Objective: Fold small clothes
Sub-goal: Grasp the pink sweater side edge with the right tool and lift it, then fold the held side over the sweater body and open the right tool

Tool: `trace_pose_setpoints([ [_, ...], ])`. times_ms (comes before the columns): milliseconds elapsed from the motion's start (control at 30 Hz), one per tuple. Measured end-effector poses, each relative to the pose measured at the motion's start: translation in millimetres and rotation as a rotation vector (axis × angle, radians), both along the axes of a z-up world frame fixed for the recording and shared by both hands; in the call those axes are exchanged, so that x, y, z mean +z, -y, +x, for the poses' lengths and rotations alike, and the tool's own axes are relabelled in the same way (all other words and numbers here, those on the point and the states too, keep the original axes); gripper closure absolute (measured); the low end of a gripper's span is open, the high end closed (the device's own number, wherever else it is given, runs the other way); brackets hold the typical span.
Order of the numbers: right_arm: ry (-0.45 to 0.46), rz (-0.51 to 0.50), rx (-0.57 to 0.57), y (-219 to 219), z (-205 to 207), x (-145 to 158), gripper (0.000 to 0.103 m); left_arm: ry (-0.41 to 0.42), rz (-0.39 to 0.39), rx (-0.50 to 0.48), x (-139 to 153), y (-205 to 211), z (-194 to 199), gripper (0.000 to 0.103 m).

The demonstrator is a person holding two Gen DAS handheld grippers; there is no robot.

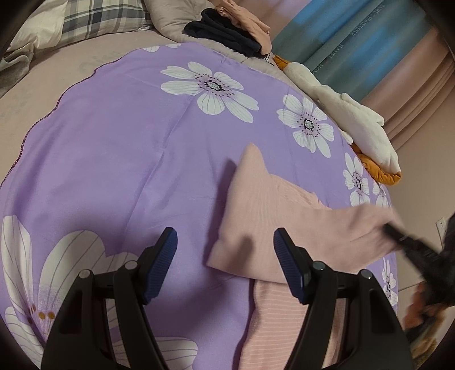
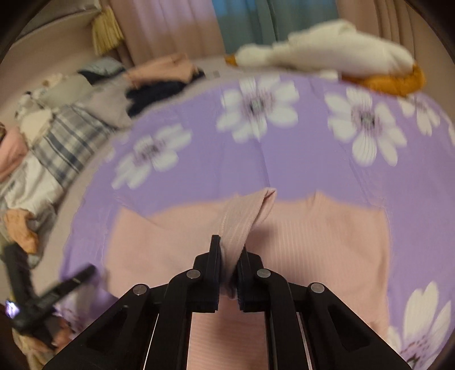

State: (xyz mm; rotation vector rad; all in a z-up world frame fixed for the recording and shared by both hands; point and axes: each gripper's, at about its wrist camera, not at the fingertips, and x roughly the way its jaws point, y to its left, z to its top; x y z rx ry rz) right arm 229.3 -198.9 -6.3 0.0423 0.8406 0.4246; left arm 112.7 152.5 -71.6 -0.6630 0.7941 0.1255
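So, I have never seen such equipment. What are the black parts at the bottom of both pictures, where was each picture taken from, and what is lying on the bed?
The black parts are two hand-held grippers; a person carries one in each hand. Each has a camera looking forward along its two fingers, so there is one picture per gripper.

In the left view, the left gripper is open above a purple flowered sheet and holds nothing. In the right view, the right gripper is shut on a fold of the pink garment, which lies on that sheet.

At the far edge lies a white plush goose. Beyond the sheet are dark and peach clothes and a plaid pillow.
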Motion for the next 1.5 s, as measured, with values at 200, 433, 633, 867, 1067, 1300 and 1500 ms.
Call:
trace_pose_setpoints([
  [200,0.172,-0.01,-0.006,-18,-1,52,0.093,-0.002,-0.011,-0.011,-1,-1,2,0.034],
  [433,0.216,-0.013,-0.009,-19,-3,64,0.093,-0.001,-0.042,-0.027,-5,-2,7,0.037],
  [633,0.24,-0.016,-0.031,-10,-8,69,0.093,-0.002,-0.052,-0.04,-7,-1,10,0.056],
  [867,0.244,-0.011,-0.064,7,-8,67,0.093,-0.004,-0.04,-0.097,-4,12,20,0.073],
  [1067,0.229,-0.015,-0.084,22,-3,57,0.093,-0.009,-0.018,-0.133,4,22,33,0.078],
  [1300,0.208,0.011,-0.114,44,4,50,0.093,-0.028,0.04,-0.173,10,37,56,0.084],
  [1500,0.183,-0.004,-0.128,57,8,37,0.093,-0.075,0.1,-0.195,2,55,76,0.085],
])
